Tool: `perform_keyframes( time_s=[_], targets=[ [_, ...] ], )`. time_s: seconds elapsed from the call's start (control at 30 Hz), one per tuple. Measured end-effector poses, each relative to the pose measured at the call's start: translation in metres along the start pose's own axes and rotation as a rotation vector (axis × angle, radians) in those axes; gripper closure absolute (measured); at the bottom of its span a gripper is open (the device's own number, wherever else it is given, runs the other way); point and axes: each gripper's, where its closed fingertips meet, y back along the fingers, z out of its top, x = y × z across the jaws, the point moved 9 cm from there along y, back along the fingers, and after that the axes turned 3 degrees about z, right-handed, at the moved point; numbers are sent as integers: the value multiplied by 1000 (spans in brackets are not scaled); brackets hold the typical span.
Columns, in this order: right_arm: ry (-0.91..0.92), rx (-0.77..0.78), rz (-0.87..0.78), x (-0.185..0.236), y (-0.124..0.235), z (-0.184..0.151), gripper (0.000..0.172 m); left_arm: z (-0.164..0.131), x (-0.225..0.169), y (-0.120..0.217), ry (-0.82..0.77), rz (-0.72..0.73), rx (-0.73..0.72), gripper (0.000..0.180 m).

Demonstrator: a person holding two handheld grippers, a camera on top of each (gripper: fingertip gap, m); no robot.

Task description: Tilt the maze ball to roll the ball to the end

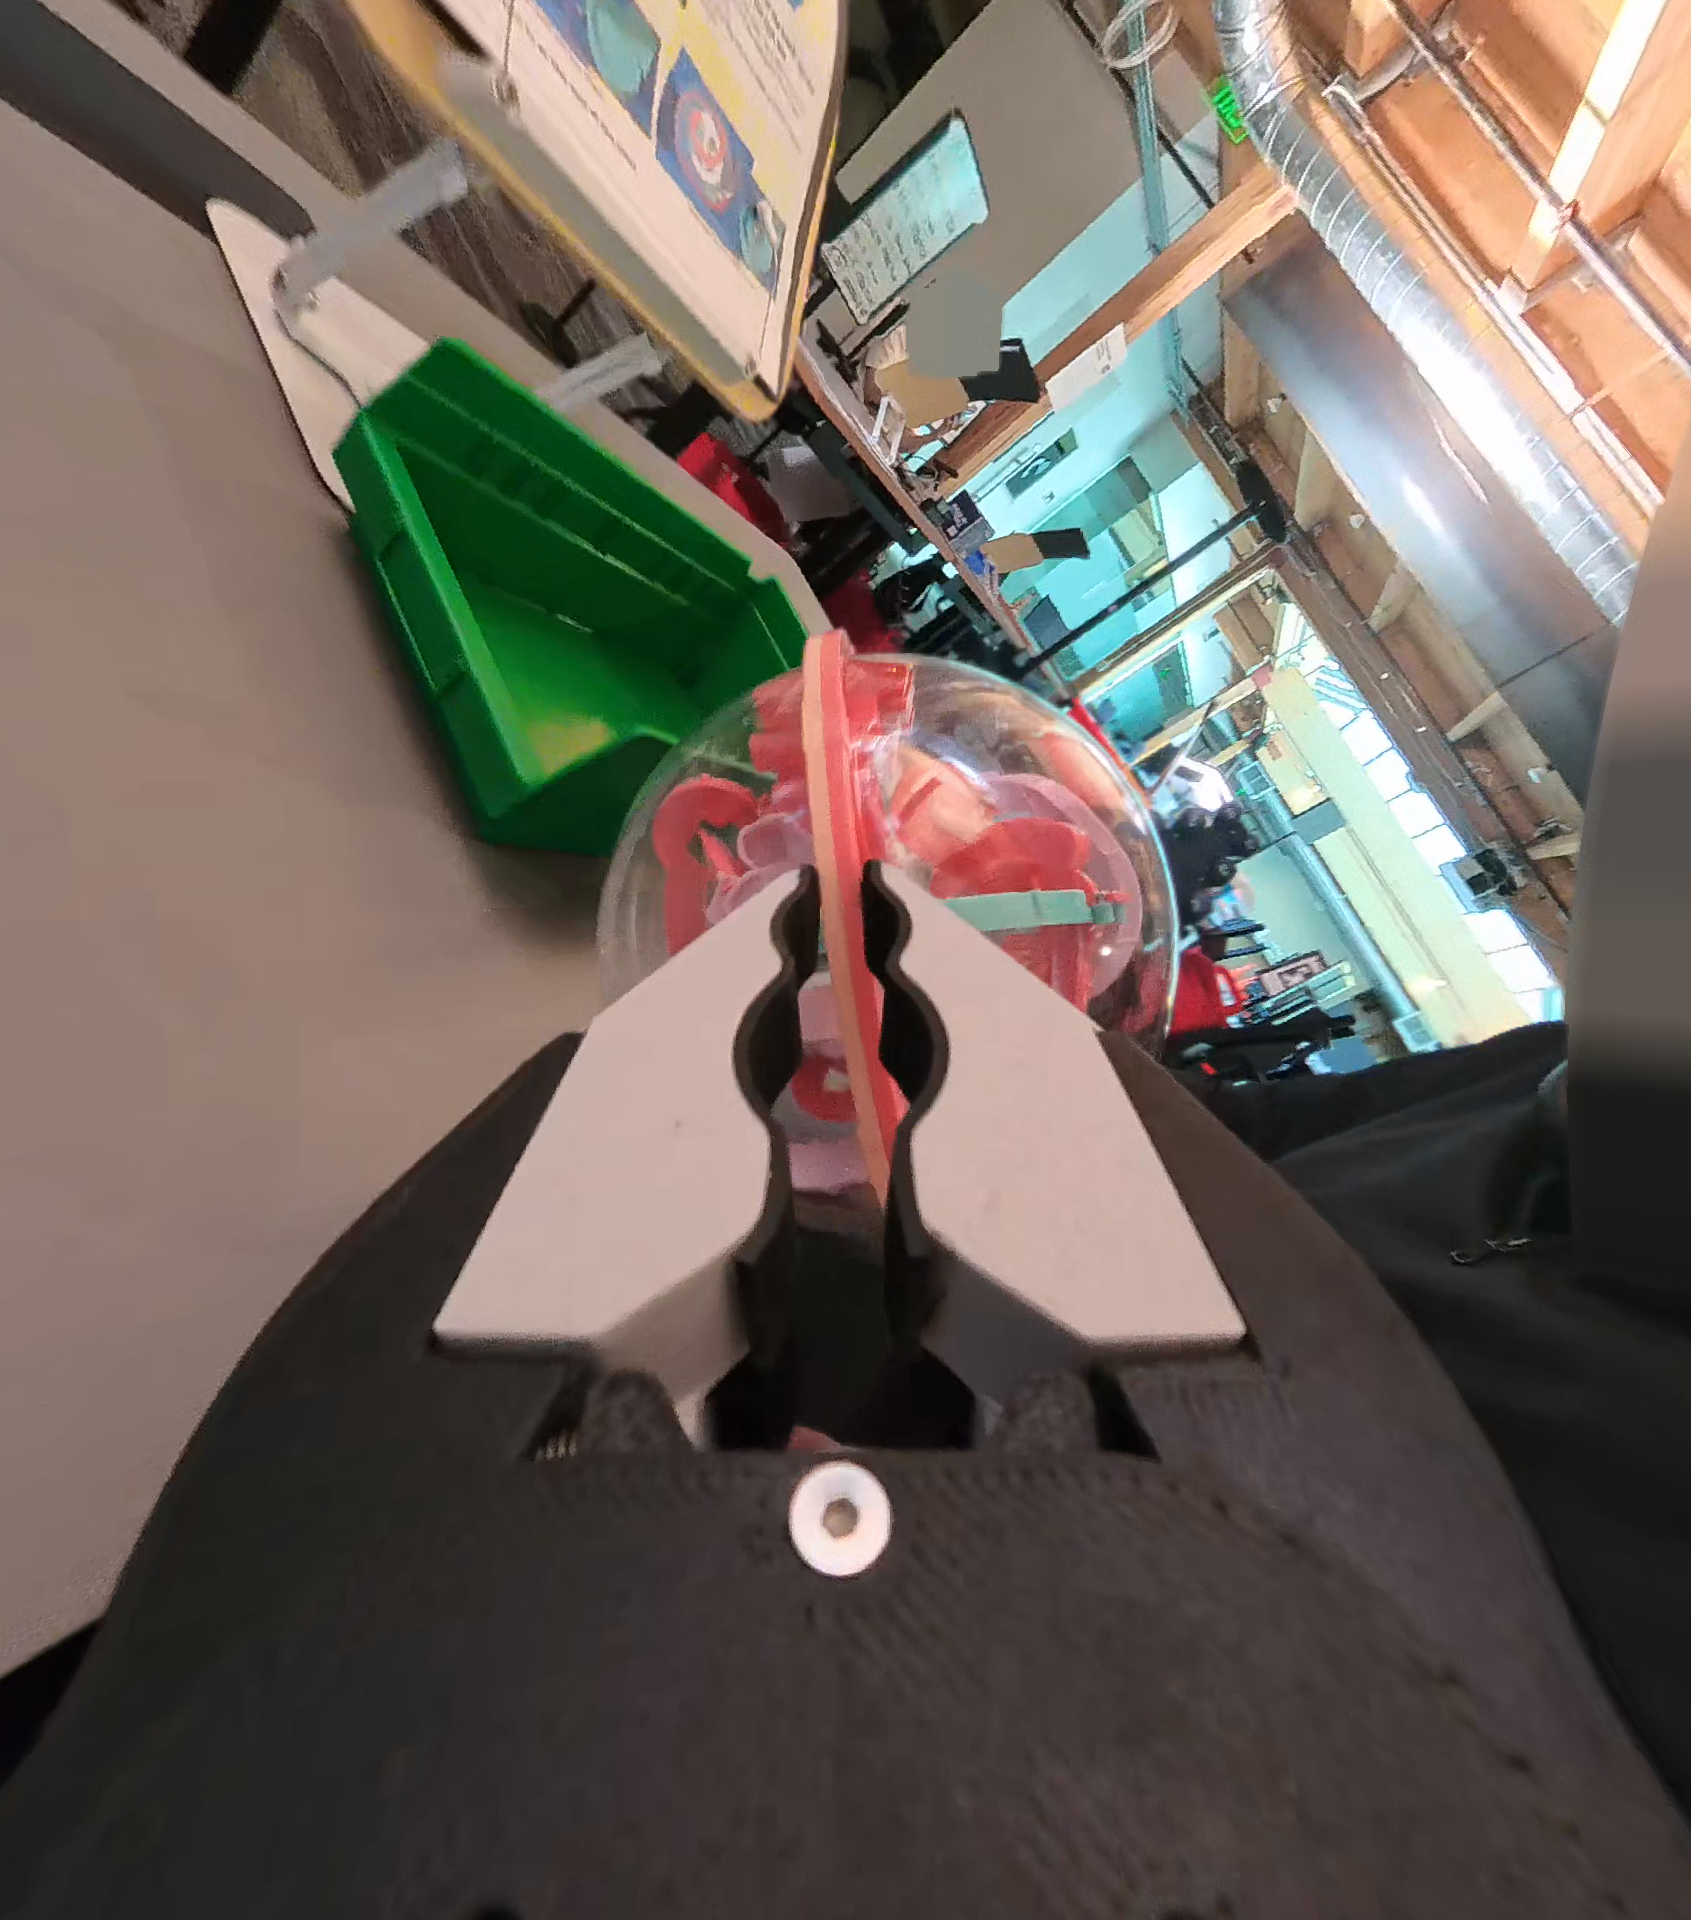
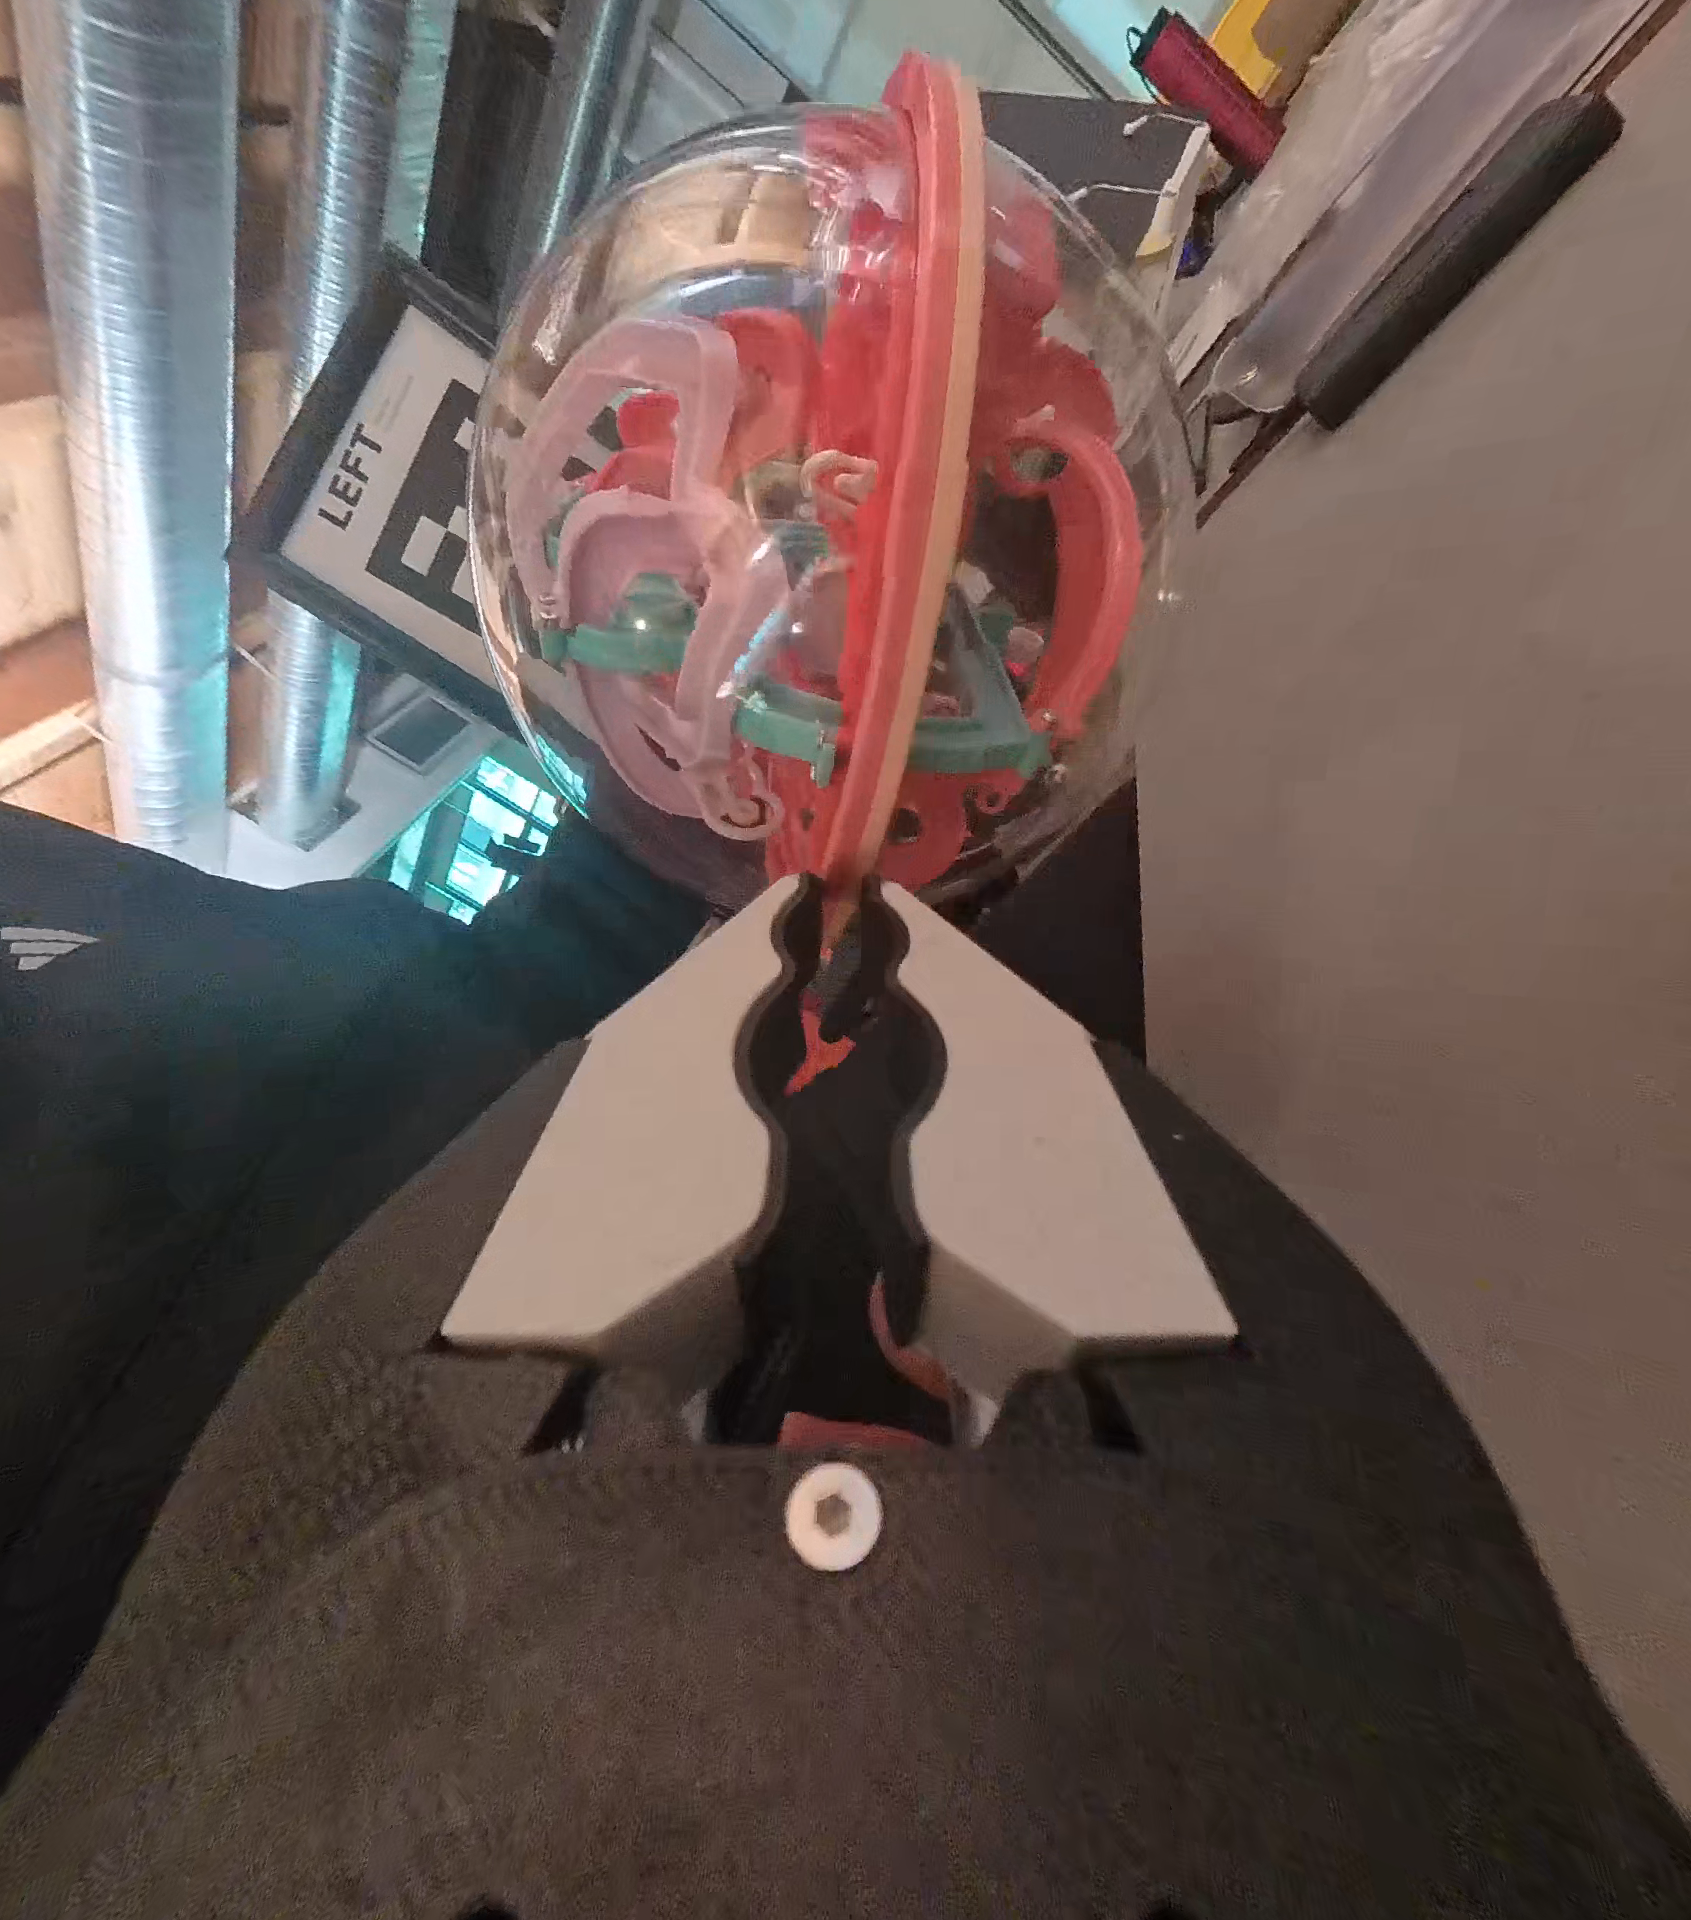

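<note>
Both grippers are on the maze ball (image 2: 820, 499), and it's up off the bench (image 1: 93, 831), carried between the two of them. Left gripper (image 1: 843, 894): its jaws are nearly closed, pinching the salmon-red rim band (image 1: 825, 790) that runs around the clear sphere, with the band passing straight down through the narrow slot between the two grey fingertips (image 1: 716, 977). The globe bulges out just beyond and to the right of those jaws, red track pieces and a teal strip visible inside it.

Right gripper (image 2: 843, 894), same story from the opposite side: jaws drawn close together on the lower end of that same rim band, which rises away from the tips in a long arc up over the sphere. The ball sits directly ahead of and above these jaws, pink, red and teal maze tracks showing through the clear shell. The small ball inside cannot be picked out for certain.

Beyond the left jaws and off to their left, a green bin (image 1: 550, 623) lies on the bench, well apart from the ball. Behind the sphere in the right view, a framed black-and-white marker board (image 2: 373, 520) leans, partly hidden by the globe. A dark sleeve (image 2: 145, 1039) fills the space left of the right jaws.
</note>
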Motion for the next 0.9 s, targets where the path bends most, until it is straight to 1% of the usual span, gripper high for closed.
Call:
perform_keyframes(
  time_s=[0.1, 0.17, 0.23, 0.33, 0.4, 0.47, 0.57, 0.67, 0.83, 0.9],
  targets=[
    [30, -37, 56, -10, -22, 10, 167, 33, -22, 7, -125, 48, 17, 173],
    [73, -53, 98, -17, -39, 24, 167, 60, -46, 9, -240, 91, 38, 173],
    [125, -74, 179, -19, -61, 37, 167, 88, -75, 7, -366, 138, 72, 173],
    [190, -90, 327, -14, -99, 53, 167, 127, -120, -4, -537, 212, 138, 173],
    [239, -92, 411, -4, -123, 62, 169, 145, -150, -15, -654, 264, 192, 173],
    [290, -121, 469, 9, -139, 76, 172, 159, -178, -25, -746, 281, 215, 173],
    [366, -152, 495, 26, -146, 105, 172, 172, -217, -32, -868, 313, 226, 173],
    [465, -129, 480, 45, -143, 129, 172, 177, -247, -34, -936, 312, 207, 173],
    [612, -87, 385, 71, -135, 151, 171, 173, -280, -34, -1019, 312, 192, 173],
    [662, -73, 336, 81, -134, 155, 167, 168, -294, -38, -1063, 316, 196, 173]
  ],
)
